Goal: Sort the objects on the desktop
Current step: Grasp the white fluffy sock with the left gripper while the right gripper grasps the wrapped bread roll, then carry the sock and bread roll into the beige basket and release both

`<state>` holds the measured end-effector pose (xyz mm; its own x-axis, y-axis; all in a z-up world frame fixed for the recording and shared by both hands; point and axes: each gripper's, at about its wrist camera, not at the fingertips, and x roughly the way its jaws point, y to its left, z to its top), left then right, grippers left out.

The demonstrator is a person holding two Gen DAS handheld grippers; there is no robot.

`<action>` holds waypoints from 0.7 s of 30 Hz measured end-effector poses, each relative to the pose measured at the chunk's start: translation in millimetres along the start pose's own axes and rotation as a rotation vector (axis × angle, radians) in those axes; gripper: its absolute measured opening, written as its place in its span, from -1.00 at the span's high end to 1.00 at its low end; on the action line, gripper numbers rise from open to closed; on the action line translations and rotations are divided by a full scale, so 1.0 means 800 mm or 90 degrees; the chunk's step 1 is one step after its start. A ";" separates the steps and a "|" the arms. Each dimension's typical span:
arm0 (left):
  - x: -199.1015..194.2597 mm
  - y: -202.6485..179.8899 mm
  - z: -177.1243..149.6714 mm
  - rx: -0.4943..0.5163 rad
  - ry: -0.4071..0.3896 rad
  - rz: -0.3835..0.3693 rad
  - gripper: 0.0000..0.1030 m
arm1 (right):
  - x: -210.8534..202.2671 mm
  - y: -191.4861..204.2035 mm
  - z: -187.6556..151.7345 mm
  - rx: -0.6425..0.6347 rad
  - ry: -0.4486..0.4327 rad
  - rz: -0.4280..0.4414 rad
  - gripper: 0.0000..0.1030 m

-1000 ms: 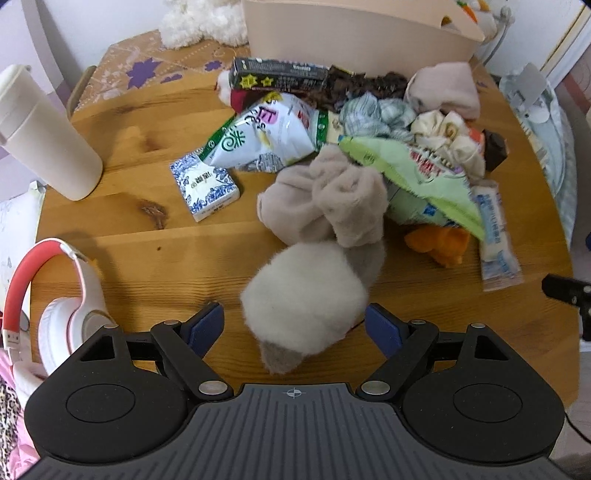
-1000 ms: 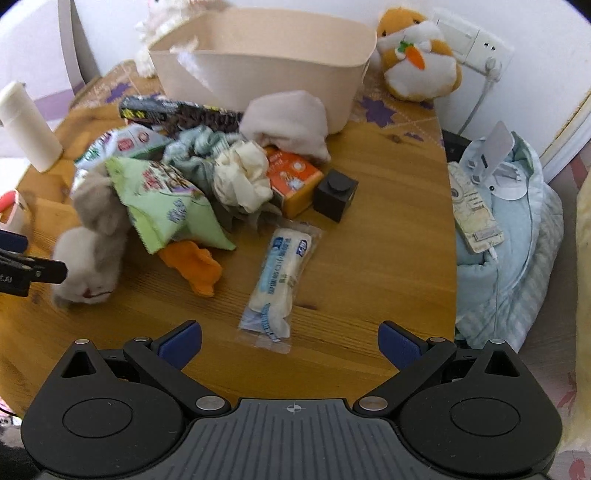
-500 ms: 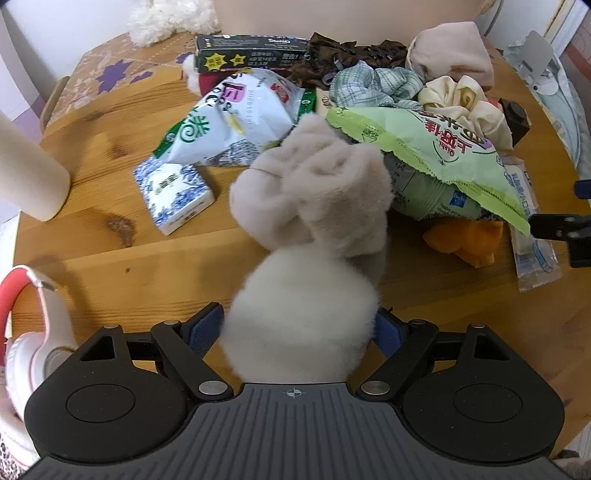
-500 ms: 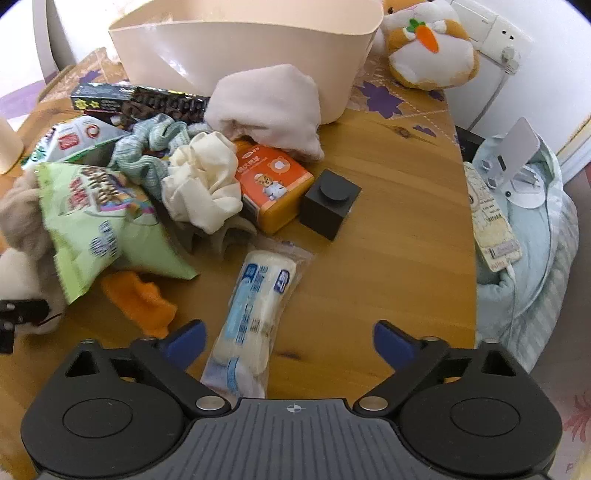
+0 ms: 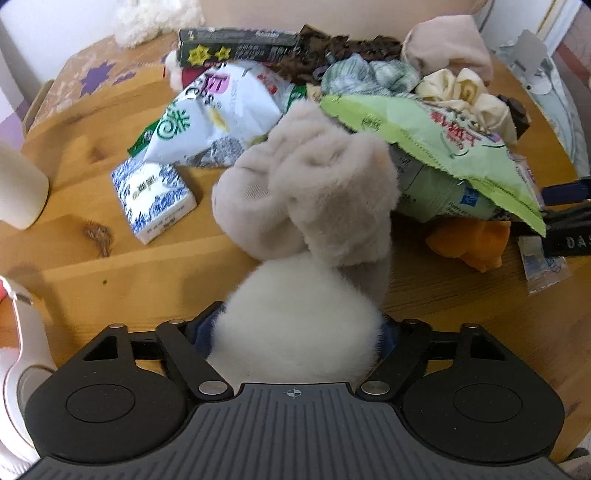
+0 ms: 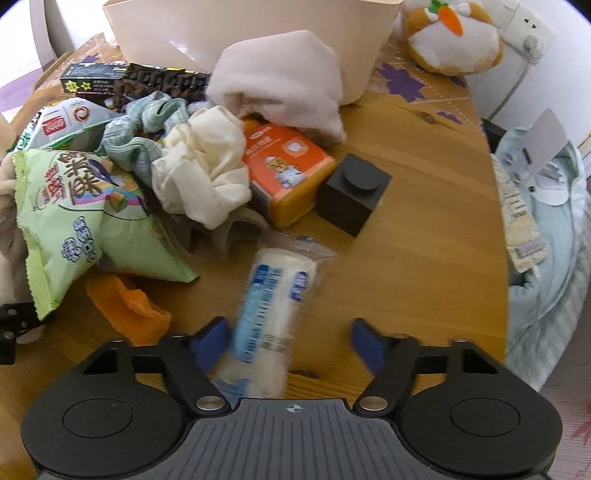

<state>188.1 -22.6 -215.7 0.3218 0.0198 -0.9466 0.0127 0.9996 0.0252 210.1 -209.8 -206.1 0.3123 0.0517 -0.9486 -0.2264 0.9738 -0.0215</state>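
Looking down from the left wrist view, the left gripper (image 5: 297, 332) fills the bottom of the frame, its blue-padded fingers (image 5: 207, 334) closing around the pale end of a fluffy plush toy (image 5: 306, 229); the fur hides both pads, so I cannot tell whether they press on it yet. The toy lies at the centre of the frame on a round wooden surface (image 5: 122, 266), its beige upper part reaching toward a heap of clutter. To the upper left of the toy sit a white snack bag (image 5: 218, 110) and a small blue-and-white tissue pack (image 5: 153, 199); to the upper right, a green snack bag (image 5: 439, 147) overlaps an orange cloth (image 5: 472, 247). White headphones (image 5: 22, 354) show at the lower left edge. In the right wrist view, the right gripper (image 6: 290, 341) occupies the bottom of the frame, its fingers (image 6: 365, 345) also closing, with a clear wrapped white roll (image 6: 273, 306) lying between them. The left pad is just beside the wrapper and the right pad stands apart from it, so nothing is gripped. Above the roll sit an orange box (image 6: 291, 166) and a black cube (image 6: 352, 194); a cream cloth (image 6: 207, 173) lies left of the box. A beige bin (image 6: 236, 33) stands at the top of the frame, with a pink cloth (image 6: 284, 81) against it.
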 end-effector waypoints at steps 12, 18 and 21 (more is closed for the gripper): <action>-0.020 0.015 -0.015 -0.034 -0.008 -0.017 0.62 | -0.010 0.007 -0.004 0.001 -0.013 0.019 0.46; -0.046 0.043 -0.018 -0.070 -0.016 -0.012 0.62 | -0.029 -0.014 -0.016 0.024 -0.018 0.036 0.47; -0.067 0.056 -0.012 -0.080 -0.040 -0.005 0.62 | -0.046 -0.023 -0.017 0.028 -0.031 0.041 0.47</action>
<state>162.4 21.6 -167.1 0.3814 0.0145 -0.9243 -0.1017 0.9945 -0.0264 190.0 -232.8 -175.1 0.3429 0.1240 -0.9311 -0.2066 0.9769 0.0540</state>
